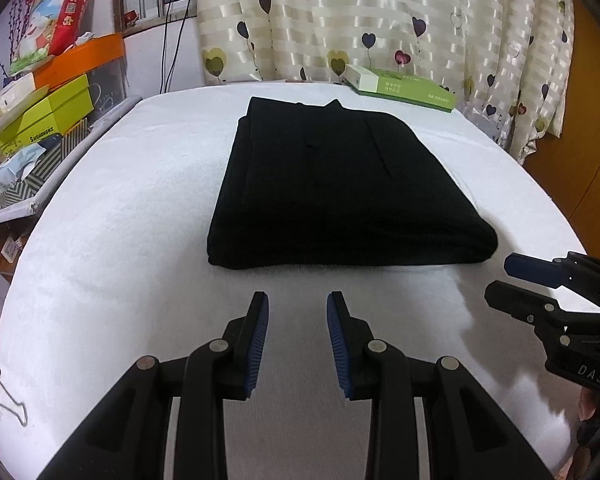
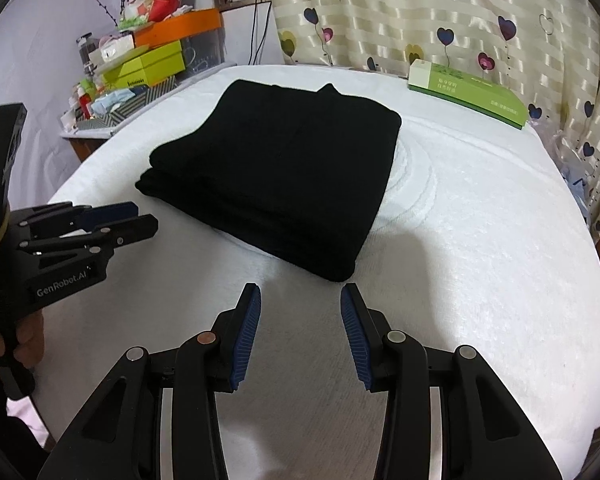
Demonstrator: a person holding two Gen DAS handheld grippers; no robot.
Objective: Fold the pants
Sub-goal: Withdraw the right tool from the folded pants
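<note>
The black pants (image 1: 336, 184) lie folded into a thick flat rectangle on the white towel-covered table (image 1: 120, 240); they also show in the right wrist view (image 2: 276, 176). My left gripper (image 1: 298, 300) is open and empty, just short of the bundle's near edge; it also shows at the left of the right wrist view (image 2: 140, 218). My right gripper (image 2: 300, 294) is open and empty, near the bundle's near right corner; it also shows at the right edge of the left wrist view (image 1: 500, 280). Neither gripper touches the pants.
A green and white box (image 1: 404, 88) lies at the table's far edge in front of a heart-print curtain (image 1: 380, 12). Stacked boxes and clutter (image 1: 44, 92) fill a shelf on the left. A binder clip (image 1: 8, 404) sits at the table's near left edge.
</note>
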